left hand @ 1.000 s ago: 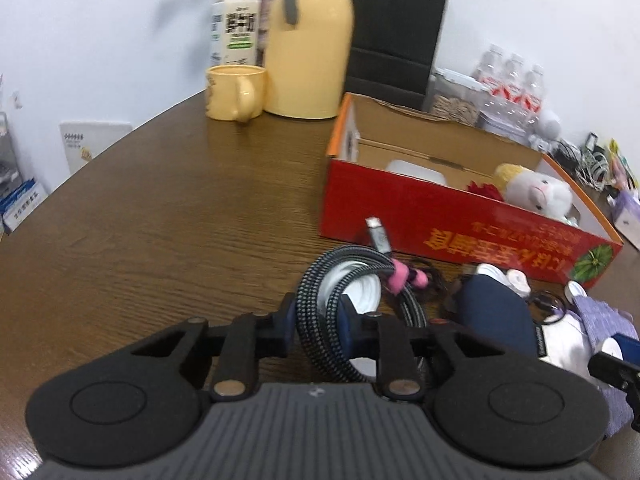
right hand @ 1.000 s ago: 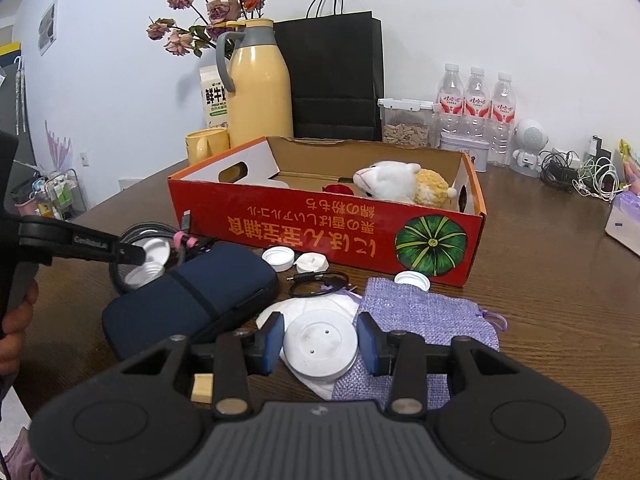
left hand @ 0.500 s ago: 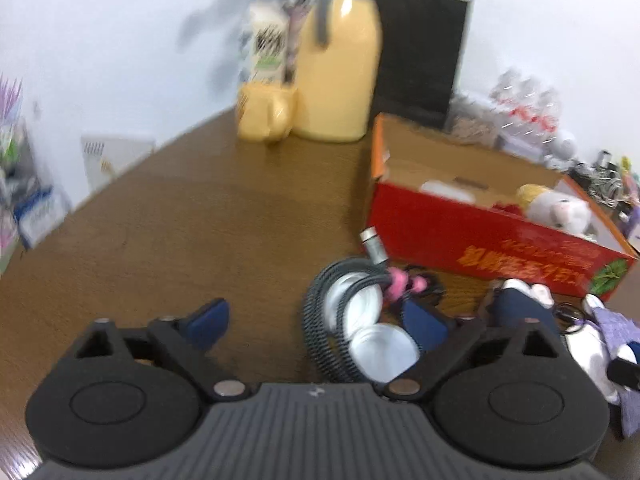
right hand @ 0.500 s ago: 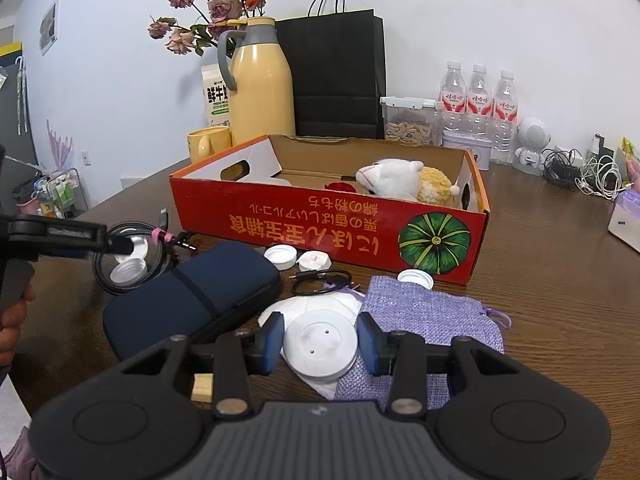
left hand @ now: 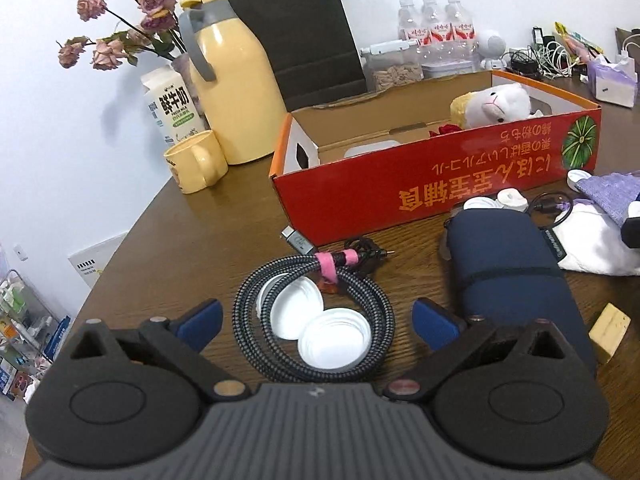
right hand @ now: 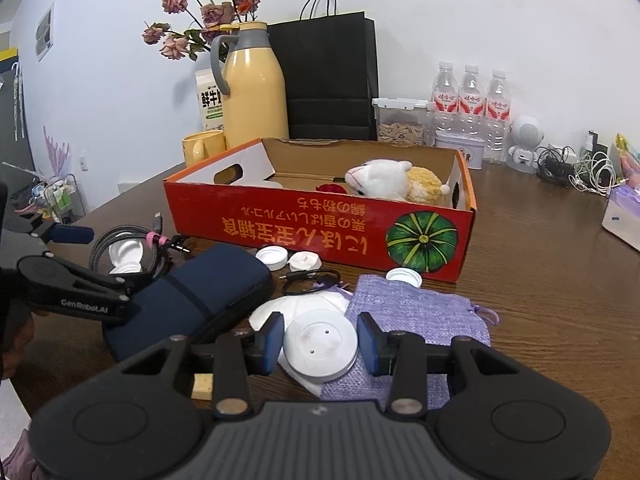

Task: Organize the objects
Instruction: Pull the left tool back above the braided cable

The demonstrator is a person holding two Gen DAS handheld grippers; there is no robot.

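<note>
Braided grey cable (left hand: 316, 312), coiled and bound by one pink tie (left hand: 326, 266), lies on the table (left hand: 200, 240) at twelve o'clock of the left gripper (left hand: 316, 320), whose jaws have just been opening and now stand wide around it without touching. Two white lids (left hand: 334, 342) sit inside the coil. Its long axis runs toward the red box (left hand: 400, 184) at one o'clock. The right gripper (right hand: 320, 344) brackets one white disc (right hand: 320, 346); whether it pinches I cannot tell.

Two handheld tongs of matching build. Left tongs (left hand: 316, 320): ribbed grey housing at the base, two round black discs either side, black angular linkage arms with triangular cut-outs, metal-coloured pivot screws, blue pads on the fingers (left hand: 434, 322). Right tongs (right hand: 320, 344): same grey ribbed body, black discs, blue-padded fingers (right hand: 270, 342). White lettering "GenRobot.AI" along a black arm of the left tongs.
</note>
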